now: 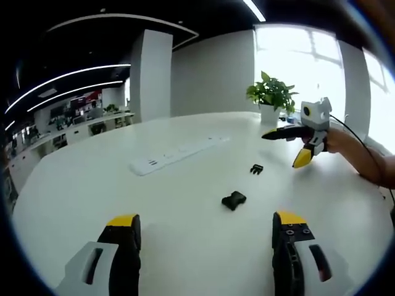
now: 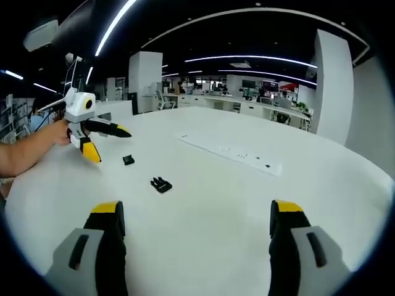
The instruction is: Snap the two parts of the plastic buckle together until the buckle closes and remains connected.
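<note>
Two black buckle parts lie apart on the white table (image 1: 92, 197). The socket part (image 1: 234, 200) is just ahead of my left gripper (image 1: 207, 219), whose jaws stand wide open with nothing between them. The smaller pronged part (image 1: 257, 168) lies a little farther off. In the right gripper view the pronged part (image 2: 161, 184) is the nearer one and the socket part (image 2: 128, 160) lies beyond it. My right gripper (image 2: 197, 206) is open and holds nothing. Each gripper shows across the table from the other, right gripper (image 1: 282, 149) and left gripper (image 2: 111, 145), both held open above the tabletop.
A long white power strip (image 1: 179, 154) (image 2: 231, 153) lies flat on the table beyond the parts. A potted plant (image 1: 270, 95) stands at the table's far edge near a bright window. A person's hand (image 1: 352, 148) (image 2: 31, 148) holds each gripper.
</note>
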Available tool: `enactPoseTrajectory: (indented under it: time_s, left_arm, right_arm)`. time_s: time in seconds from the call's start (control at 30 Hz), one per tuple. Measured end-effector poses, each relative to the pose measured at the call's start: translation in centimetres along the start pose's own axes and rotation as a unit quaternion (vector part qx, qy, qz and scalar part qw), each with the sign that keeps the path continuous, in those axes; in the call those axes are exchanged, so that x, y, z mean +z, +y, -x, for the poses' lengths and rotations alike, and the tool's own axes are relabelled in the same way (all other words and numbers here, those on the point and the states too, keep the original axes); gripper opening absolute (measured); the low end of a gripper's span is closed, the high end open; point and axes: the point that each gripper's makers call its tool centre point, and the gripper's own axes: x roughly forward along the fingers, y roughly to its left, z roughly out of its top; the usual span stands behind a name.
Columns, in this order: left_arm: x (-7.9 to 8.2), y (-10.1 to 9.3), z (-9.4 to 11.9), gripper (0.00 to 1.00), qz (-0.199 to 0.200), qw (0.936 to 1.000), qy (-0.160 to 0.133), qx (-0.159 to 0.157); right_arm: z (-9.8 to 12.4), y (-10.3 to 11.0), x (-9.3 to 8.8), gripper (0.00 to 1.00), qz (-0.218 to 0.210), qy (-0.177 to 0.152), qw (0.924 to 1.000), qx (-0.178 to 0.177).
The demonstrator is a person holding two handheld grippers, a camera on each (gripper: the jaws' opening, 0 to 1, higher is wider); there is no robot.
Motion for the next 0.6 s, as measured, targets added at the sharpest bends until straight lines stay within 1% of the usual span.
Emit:
enactPoseTrajectory:
  time_s: [0.13,0.23,0.43,0.5,0.6]
  left_arm:
    - [0.27,-0.07,-0.26,0.89,-0.004,1.0,-0.003,-0.003]
    - [0.02,-0.11,-0.5,0.89,-0.005,1.0,0.001,-0.006]
    - [-0.2,0.07,-0.62,0.89,-0.005,1.0,0.004,-0.004]
    - [-0.07,0.37,-0.71,0.89,-0.005,1.0,0.004,-0.002]
    - [0.07,0.3,-0.64,0.89,-0.002,1.0,0.002,-0.005]
  right_arm:
    - [-0.1,-0.25,-0.39,0.99,0.0,0.004,1.0,-0.001]
    - [-0.17,-0.59,-0.71,0.99,-0.001,0.008,1.0,-0.003]
    - [-0.28,-0.56,-0.78,0.99,-0.001,0.009,1.0,-0.003]
    - [-0.42,-0.59,-0.85,0.99,-0.001,0.011,0.9999,-0.003]
    - [-0.78,-0.73,-0.6,0.99,0.004,0.009,0.9999,-0.004]
